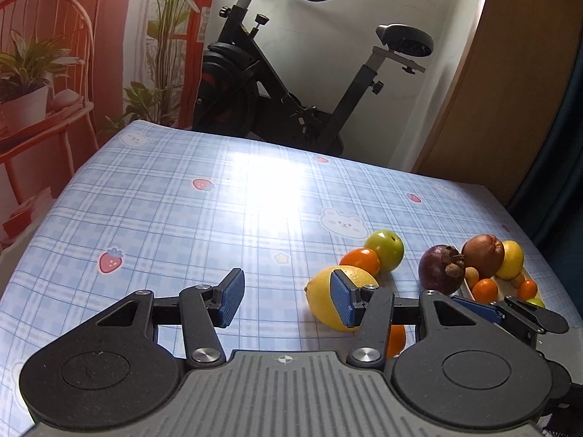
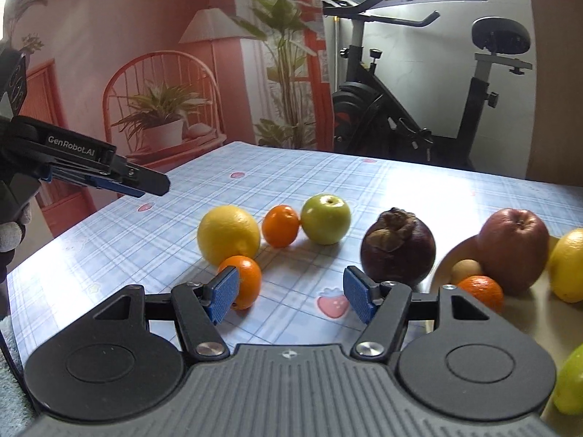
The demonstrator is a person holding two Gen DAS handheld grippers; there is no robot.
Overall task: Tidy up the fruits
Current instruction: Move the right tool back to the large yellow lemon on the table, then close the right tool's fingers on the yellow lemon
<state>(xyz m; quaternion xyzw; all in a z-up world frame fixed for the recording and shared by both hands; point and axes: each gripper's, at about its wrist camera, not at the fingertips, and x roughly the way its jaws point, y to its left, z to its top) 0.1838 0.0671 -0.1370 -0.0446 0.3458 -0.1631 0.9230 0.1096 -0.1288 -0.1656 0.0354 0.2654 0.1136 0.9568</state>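
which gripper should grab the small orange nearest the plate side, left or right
Right. The right gripper is open and low, with the small orange just beside its left finger. The left gripper is open too, but faces bare tablecloth.

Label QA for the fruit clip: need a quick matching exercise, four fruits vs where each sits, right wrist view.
Things:
1. green apple
2. mangosteen
3. red apple
4. near small orange

Places:
A. on the plate, beside a lemon
B. on the tablecloth, against the big lemon, by the right gripper's left finger
C. on the tablecloth, touching the far small orange
D. on the tablecloth, just left of the plate's rim

Pairs: 1-C, 2-D, 3-A, 4-B
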